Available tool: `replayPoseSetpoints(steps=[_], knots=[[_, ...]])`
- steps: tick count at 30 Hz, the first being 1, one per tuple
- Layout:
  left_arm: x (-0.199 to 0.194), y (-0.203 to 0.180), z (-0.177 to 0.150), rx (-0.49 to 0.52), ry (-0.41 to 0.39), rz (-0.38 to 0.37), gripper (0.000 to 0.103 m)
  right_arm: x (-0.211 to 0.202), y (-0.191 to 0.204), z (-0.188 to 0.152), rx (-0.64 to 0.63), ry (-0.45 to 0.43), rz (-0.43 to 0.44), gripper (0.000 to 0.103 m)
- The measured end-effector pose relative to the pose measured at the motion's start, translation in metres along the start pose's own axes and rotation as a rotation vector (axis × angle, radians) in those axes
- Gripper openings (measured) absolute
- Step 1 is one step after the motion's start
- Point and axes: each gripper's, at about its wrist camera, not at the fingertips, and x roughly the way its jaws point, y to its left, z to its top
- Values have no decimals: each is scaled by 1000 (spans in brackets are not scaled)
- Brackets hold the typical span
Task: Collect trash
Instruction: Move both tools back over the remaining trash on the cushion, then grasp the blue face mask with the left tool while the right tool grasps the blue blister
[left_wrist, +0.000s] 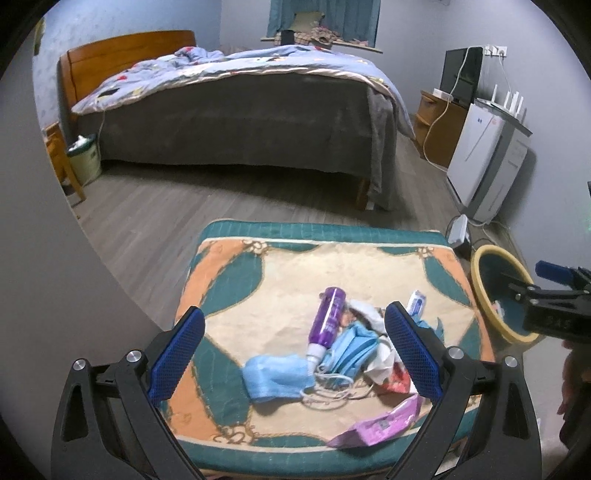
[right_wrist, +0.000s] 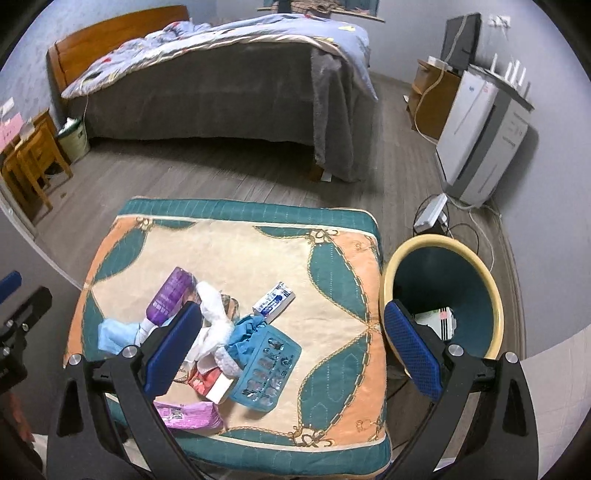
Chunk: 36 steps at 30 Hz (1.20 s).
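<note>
Both jaws gape empty: the left gripper (left_wrist: 293, 349) above crumpled blue face masks (left_wrist: 275, 376) mid-cushion, the right gripper (right_wrist: 291, 349) near the yellow-rimmed teal bin (right_wrist: 495, 295).

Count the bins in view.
2: the yellow-rimmed bin right of the cushion, and a pale bin on the floor by the bed's head. Others may be out of view.

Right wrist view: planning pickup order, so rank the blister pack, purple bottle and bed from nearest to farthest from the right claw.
1. Blister pack, between the open right claw fingers.
2. Purple bottle, beyond the left finger.
3. Bed, across the floor.
</note>
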Motion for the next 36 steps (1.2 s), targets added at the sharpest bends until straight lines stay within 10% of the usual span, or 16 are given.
replayPoseSetpoints(steps=[31, 36], knots=[[95, 21, -41, 64, 285, 108, 97, 82, -22, -31, 155, 214, 78, 97], [111, 18, -50, 82, 341, 108, 95, 93, -4, -39, 108, 280, 125, 72]])
